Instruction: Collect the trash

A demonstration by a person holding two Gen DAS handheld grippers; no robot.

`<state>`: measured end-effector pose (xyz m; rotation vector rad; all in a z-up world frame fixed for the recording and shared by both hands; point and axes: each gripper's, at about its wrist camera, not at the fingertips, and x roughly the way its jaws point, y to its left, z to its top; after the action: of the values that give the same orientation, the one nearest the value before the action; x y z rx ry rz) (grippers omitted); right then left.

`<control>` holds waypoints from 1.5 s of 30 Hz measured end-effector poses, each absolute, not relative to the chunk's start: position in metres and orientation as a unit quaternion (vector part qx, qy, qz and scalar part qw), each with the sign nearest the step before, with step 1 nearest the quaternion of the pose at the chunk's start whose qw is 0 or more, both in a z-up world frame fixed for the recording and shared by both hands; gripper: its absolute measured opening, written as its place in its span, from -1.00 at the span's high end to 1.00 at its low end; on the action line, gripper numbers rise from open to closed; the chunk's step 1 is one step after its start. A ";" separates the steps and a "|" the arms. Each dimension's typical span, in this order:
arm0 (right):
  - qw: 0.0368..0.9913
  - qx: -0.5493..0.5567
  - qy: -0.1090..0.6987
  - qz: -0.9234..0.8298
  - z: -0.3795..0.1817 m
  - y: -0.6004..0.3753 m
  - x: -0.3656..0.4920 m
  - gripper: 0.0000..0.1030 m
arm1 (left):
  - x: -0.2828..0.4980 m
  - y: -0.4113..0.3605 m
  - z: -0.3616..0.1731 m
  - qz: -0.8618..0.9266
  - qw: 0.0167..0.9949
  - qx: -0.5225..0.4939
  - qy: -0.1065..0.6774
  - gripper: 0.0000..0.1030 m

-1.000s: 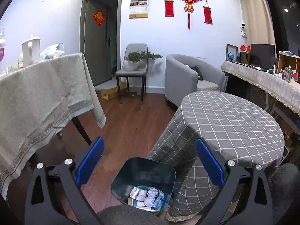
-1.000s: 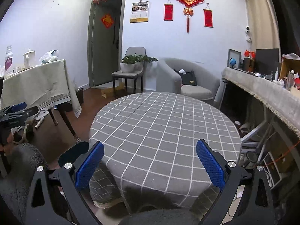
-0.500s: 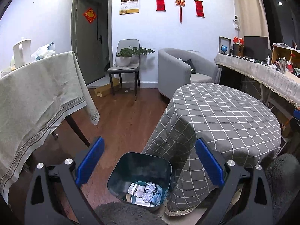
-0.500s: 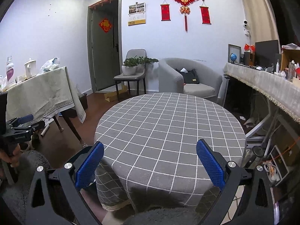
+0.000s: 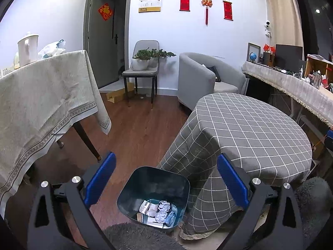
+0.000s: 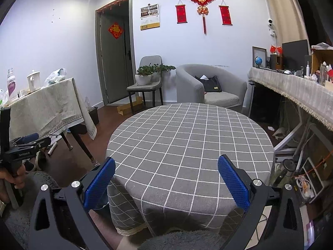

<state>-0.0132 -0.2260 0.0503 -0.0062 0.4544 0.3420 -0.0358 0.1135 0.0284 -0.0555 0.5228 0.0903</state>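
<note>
We hold our left gripper (image 5: 165, 179) with fingers spread wide and empty above the trash bin (image 5: 154, 195), which sits on the floor against the checked round table (image 5: 249, 129), crumpled trash (image 5: 160, 210) inside. Our right gripper (image 6: 166, 181), likewise spread and empty, hovers over that table.

Each hand-held gripper, left (image 5: 165, 182) and right (image 6: 166, 184): black angular frame, silver round screws, blue textured fingers (image 6: 99, 183); grey fleecy sleeve (image 6: 181, 240) below.

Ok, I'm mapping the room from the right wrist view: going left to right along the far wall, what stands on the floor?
Door → chair holding potted plants → grey armchair → long cloth-covered counter.
</note>
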 end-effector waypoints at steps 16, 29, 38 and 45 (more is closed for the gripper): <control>0.960 -0.001 0.225 0.169 0.050 -0.228 -0.013 -0.94 | -0.036 0.112 0.028 0.045 0.965 -0.028 0.258 -0.92; 0.959 -0.002 0.226 0.169 0.050 -0.229 -0.013 -0.94 | -0.036 0.111 0.028 0.046 0.964 -0.027 0.259 -0.92; 0.959 -0.002 0.227 0.169 0.051 -0.229 -0.013 -0.94 | -0.036 0.111 0.028 0.046 0.964 -0.027 0.259 -0.92; 0.958 -0.002 0.231 0.170 0.047 -0.233 -0.013 -0.94 | -0.036 0.110 0.028 0.046 0.964 -0.027 0.259 -0.92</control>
<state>-0.0126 -0.2331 0.0465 -0.0051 0.4686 0.3451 -0.0361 0.1105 0.0280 -0.0543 0.5249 0.0929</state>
